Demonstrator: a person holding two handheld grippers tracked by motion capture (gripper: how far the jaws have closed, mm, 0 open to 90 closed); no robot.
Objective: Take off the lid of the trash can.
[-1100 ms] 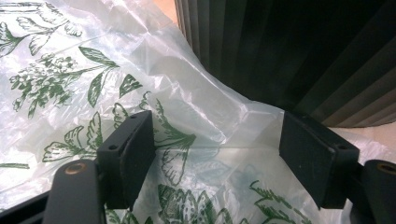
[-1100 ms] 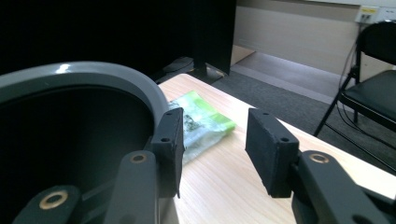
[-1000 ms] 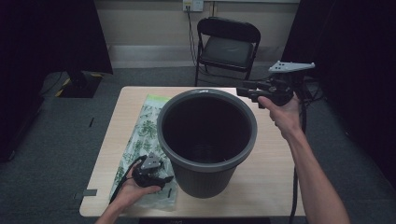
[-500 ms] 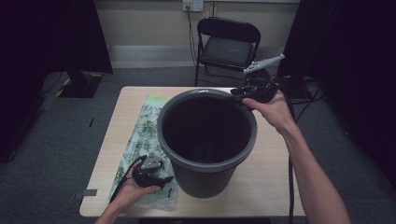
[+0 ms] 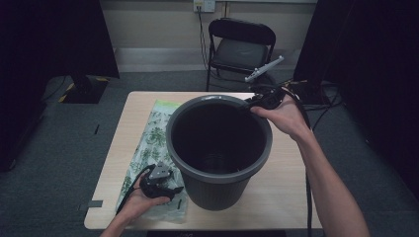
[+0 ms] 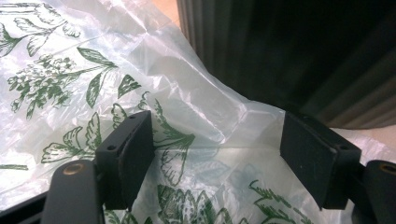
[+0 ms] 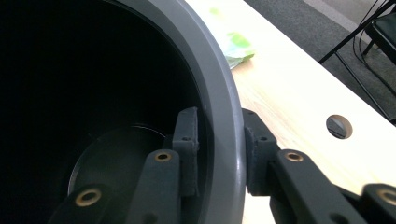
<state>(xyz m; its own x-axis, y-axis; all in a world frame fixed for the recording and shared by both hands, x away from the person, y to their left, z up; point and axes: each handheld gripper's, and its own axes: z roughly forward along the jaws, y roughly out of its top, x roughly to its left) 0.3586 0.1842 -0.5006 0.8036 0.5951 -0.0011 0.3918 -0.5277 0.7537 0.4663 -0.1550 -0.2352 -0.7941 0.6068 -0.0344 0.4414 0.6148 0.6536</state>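
Observation:
A big dark grey bin [image 5: 217,190] stands upright in the middle of the table. Beside it on the left lies a flat clear plastic bag [image 5: 148,143] printed with green leaves. My left gripper [image 5: 173,189] rests low on the bag's near end, by the bin's base. It is open [image 6: 215,149], with the bag [image 6: 70,70] lying between the jaws and the ribbed bin wall [image 6: 280,46] just beyond. My right gripper [image 5: 247,104] is at the bin's far right rim. There it is shut [image 7: 219,126] on the rim [image 7: 205,60], one jaw inside and one outside.
The light wooden table [image 5: 291,192] has a round cable hole [image 7: 338,127] near the bin. A black folding chair [image 5: 242,47] stands behind the table. Cables lie on the floor at the right [image 5: 326,98]. Dark curtains hang on both sides.
My right gripper has come down and to the left from above the table's right side onto the bin's rim and closed on it. The left gripper has stayed put.

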